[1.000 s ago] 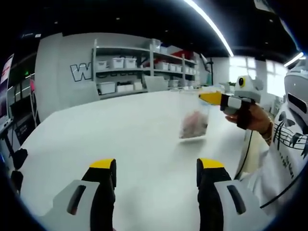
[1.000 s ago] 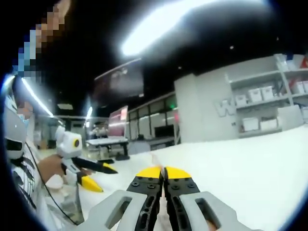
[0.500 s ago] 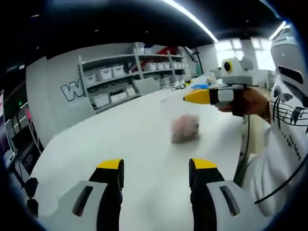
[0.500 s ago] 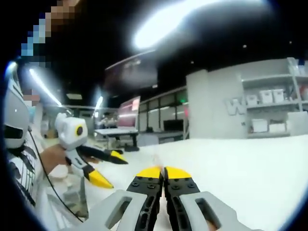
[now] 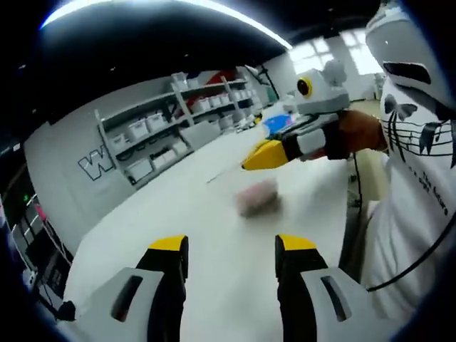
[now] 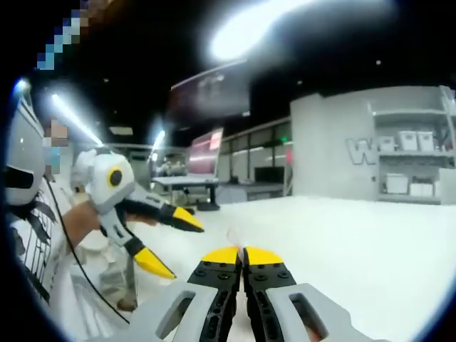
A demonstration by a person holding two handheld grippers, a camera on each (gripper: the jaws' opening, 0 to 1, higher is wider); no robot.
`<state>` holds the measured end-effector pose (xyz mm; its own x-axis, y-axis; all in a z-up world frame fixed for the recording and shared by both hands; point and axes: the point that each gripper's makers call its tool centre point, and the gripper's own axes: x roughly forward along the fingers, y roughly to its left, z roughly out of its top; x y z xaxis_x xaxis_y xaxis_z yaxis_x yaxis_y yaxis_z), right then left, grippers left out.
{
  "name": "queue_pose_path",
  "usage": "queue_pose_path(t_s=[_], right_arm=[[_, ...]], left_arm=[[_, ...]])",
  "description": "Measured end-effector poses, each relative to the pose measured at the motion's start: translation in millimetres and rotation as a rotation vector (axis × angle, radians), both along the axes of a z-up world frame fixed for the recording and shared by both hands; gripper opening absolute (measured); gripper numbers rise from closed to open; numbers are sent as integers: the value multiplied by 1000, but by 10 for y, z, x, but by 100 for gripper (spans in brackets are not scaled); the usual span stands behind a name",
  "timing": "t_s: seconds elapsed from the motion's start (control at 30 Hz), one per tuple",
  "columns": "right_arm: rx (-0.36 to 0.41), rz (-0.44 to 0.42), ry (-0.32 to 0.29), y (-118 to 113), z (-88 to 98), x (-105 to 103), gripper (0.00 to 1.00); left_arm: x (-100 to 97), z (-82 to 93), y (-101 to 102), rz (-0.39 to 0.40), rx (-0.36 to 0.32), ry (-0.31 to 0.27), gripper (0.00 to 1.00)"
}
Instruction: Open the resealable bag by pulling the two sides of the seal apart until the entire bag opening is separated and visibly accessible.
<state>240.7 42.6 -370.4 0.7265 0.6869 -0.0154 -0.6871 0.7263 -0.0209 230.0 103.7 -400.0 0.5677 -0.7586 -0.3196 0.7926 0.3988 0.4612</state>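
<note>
A big room with a dark ceiling, long strip lights and a grey wall carrying shelves (image 5: 171,121) of white storage boxes stands behind a wide white desk (image 5: 178,214).

In the left gripper view, the left hand-held gripper (image 5: 231,246) rises from the bottom with its yellow-tipped jaws spread wide and nothing between them. Beyond it, over the desk, hangs the resealable bag (image 5: 256,197), blurred, clear, with a pinkish lump inside. Its top edge runs up to the right hand-held gripper (image 5: 258,158), which comes in from the right with its yellow tips pressed together. That gripper is held by a person's hand (image 5: 360,132); a white sleeve and shirt with a black print are at the right edge.

In the right gripper view, the right hand-held gripper (image 6: 243,254) has its jaws closed tight, and a thin pale sliver sticks up just past the tips, so it looks clamped on the bag's edge, though the bag itself is hard to make out here. To the left, the left hand-held gripper (image 6: 176,244) points across with its two yellow tips well apart. Far off stand another table (image 6: 182,189) and a screen (image 6: 206,153).
</note>
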Motion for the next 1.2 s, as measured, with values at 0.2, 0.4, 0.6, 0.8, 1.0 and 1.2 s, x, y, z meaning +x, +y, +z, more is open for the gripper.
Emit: queue_pose_path(t_s=[0.2,0.4,0.6,0.8,1.0,1.2], right_arm=[[-22,43,31,135,-111,-30,0],[-29,53,35,160,-124,-45,0],[-33,58,41,186,-141,-51,0],[-35,66,61,238,-189,-57,0],[-32,69,75,266,-206,-65,0],[-32,73,83,303,-207,-84,0]], left_arm=[[-74,-121,-73,-46,80,-24,44],[-59,-110,-21,-36,76,-17,44],[-51,-37,-30,-39,54,-43,42],[-55,-7,-48,-47,51,-91,37],[-15,66,11,-25,31,-122,33],[-77,125,-53,-73,31,-164,27]])
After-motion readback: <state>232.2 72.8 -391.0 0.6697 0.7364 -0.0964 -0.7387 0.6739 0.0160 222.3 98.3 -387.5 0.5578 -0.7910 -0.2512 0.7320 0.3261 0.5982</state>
